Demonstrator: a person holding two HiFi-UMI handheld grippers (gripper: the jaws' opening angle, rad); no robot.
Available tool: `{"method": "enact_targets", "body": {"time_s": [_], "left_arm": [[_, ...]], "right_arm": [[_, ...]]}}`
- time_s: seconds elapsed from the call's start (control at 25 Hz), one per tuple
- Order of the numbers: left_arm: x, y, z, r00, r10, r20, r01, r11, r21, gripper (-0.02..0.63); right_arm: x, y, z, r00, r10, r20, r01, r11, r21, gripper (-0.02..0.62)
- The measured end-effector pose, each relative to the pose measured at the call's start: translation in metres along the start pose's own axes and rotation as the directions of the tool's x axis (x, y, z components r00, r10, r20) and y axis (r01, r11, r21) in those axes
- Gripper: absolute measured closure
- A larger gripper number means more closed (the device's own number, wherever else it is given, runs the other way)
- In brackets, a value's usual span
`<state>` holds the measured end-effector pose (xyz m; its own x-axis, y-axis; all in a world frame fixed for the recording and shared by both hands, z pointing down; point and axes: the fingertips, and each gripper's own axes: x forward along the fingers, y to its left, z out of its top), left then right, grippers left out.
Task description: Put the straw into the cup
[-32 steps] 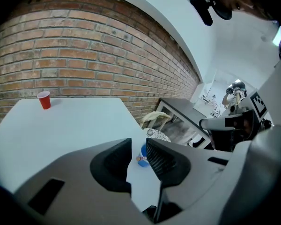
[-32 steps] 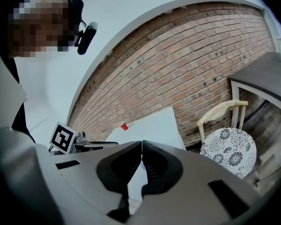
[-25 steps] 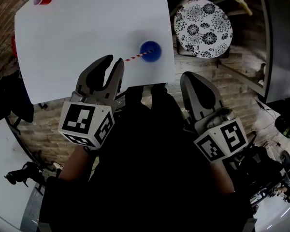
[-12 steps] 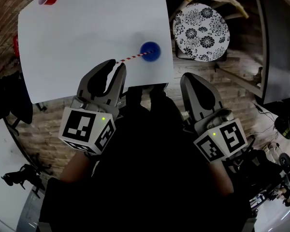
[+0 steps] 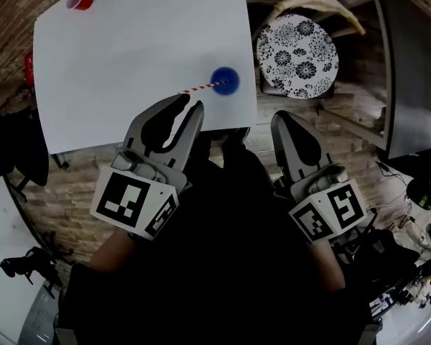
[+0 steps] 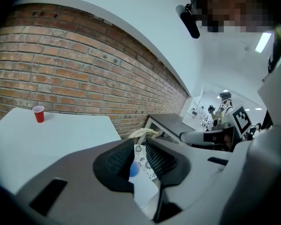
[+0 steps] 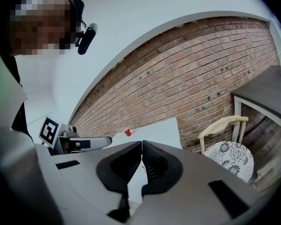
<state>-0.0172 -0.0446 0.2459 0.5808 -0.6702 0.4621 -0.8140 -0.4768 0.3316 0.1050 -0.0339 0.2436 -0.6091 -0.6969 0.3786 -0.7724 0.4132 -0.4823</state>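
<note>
- My left gripper (image 5: pixel 189 106) has its 2 jaws partly apart with nothing in them. Its own view shows only open gap, with the cup visible through it.
- My right gripper (image 5: pixel 284 119) is pressed fully closed on nothing and sits off the table's near edge, so it's not really in play.
- The thin red-and-white striped paper straw (image 5: pixel 201 87) looks to be in already. Its far end is inside the small round blue cup (image 5: pixel 224 80) and its free end leans back toward my left jaws, just past their tips.
- The cup stands near my edge of the big white rectangular table (image 5: pixel 129 49).
- So I'd say what's left is just leaving it be: back the left gripper straight out and low, without widening the jaws toward that free end.
- That cup looks light and a nudge on the straw could tip it.
</note>
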Motion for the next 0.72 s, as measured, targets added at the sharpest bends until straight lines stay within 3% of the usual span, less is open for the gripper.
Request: {"method": "enact_targets", "body": {"time_s": [0.72], "left_arm": [[-0.027,-0.038,0.055,0.979,-0.123,0.163,0.118,0.992,0.041,0.575]], "right_arm": [[-0.017,0.034,0.04,0.988,0.092,0.126,-0.076,0.989,-0.13,0.568]]}}
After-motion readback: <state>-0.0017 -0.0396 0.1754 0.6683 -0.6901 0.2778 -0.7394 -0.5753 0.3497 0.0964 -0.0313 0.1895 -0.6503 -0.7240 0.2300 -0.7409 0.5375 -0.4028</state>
